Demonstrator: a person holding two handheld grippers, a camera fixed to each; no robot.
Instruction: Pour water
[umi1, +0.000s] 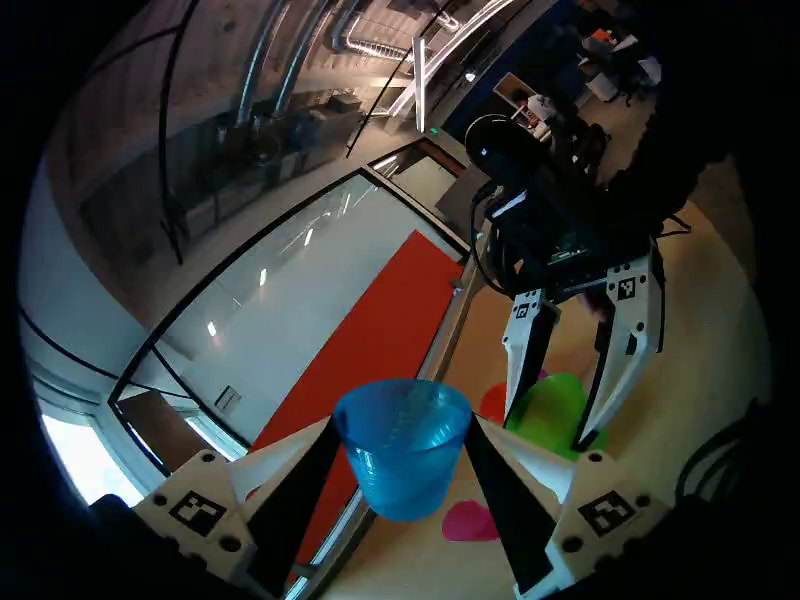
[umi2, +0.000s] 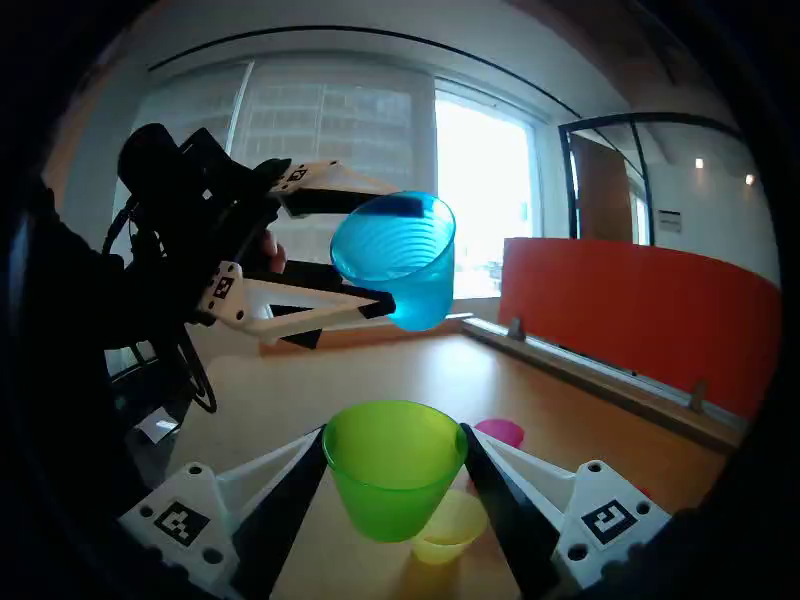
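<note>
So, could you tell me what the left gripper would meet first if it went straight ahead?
Probably the orange partition beyond its blue cup, though depth is unclear; the right gripper with the green cup sits aside.

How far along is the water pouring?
Done: left gripper clamps the blue cup, right gripper clamps the green cup. In hand: blue cup hangs above the green one and appears tipped. Remaining: the pour itself; no water stream is visible.
</note>
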